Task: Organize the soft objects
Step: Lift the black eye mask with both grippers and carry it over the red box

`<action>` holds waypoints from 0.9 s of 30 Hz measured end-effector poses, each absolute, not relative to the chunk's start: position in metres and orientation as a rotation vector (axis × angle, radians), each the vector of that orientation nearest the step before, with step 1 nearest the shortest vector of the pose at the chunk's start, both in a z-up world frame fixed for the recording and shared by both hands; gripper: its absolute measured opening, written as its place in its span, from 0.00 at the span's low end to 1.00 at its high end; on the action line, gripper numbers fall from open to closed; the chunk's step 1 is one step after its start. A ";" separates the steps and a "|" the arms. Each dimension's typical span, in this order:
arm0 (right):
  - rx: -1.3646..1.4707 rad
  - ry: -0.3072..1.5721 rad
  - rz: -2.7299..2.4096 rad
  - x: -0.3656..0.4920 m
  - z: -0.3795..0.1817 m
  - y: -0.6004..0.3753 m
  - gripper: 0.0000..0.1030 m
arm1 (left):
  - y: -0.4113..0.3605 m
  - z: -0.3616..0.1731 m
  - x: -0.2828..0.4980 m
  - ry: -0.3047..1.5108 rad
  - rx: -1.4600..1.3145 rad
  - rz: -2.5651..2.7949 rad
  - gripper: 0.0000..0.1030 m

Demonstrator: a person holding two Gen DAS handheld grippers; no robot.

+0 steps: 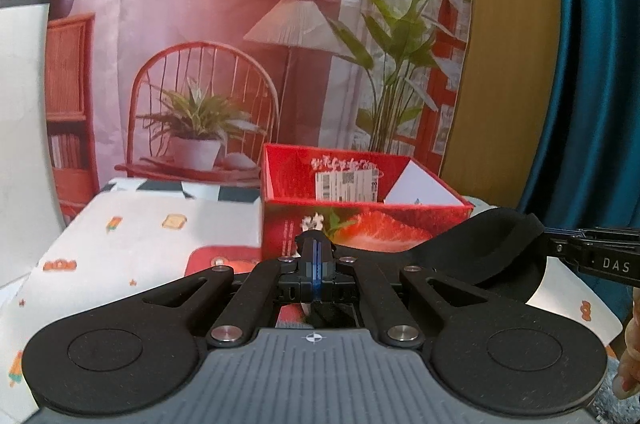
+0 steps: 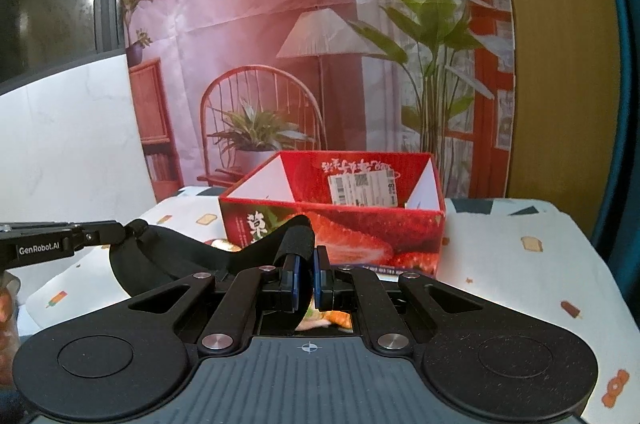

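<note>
A black padded soft piece (image 1: 480,244), shaped like an eye mask, hangs stretched between both grippers above the table. My left gripper (image 1: 316,252) is shut on one end of it; the right wrist view shows that gripper (image 2: 126,229) pinching the piece's left edge. The other end (image 2: 296,236) folds over a finger of my right gripper (image 2: 306,264) and runs down between its blue pads, which are shut on it. The right gripper (image 1: 554,244) comes in from the right in the left wrist view. Just behind stands an open red strawberry-print box (image 1: 380,228) (image 2: 360,236).
The table wears a white cloth (image 1: 140,236) with small printed snacks. A printed room backdrop (image 1: 240,24) hangs behind the box, with a blue curtain (image 1: 592,64) to its right. A person's fingers (image 1: 628,364) show at the frame edge. A white wall panel (image 2: 72,144) stands on the left.
</note>
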State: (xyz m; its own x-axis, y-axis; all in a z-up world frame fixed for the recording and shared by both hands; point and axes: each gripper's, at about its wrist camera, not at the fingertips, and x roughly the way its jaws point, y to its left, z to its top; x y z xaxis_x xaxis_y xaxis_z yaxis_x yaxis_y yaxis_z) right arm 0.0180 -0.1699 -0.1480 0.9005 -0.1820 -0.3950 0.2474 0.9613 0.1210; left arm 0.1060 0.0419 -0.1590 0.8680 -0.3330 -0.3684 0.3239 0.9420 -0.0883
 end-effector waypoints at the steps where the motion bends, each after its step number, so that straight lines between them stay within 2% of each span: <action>1: 0.166 0.389 -0.223 0.020 -0.147 -0.170 0.06 | 0.041 -0.157 0.107 0.381 -0.017 -0.344 0.01; 27: 0.107 0.363 -0.224 0.138 -0.123 -0.245 0.06 | -0.008 -0.127 0.234 0.314 0.066 -0.343 0.01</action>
State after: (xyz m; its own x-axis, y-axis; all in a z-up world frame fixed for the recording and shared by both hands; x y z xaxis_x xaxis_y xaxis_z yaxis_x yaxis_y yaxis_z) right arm 0.1376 -0.2447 -0.1230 0.9105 -0.1978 -0.3630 0.2360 0.9697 0.0637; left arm 0.2343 -0.0085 -0.1268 0.8939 -0.3201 -0.3139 0.3406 0.9402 0.0110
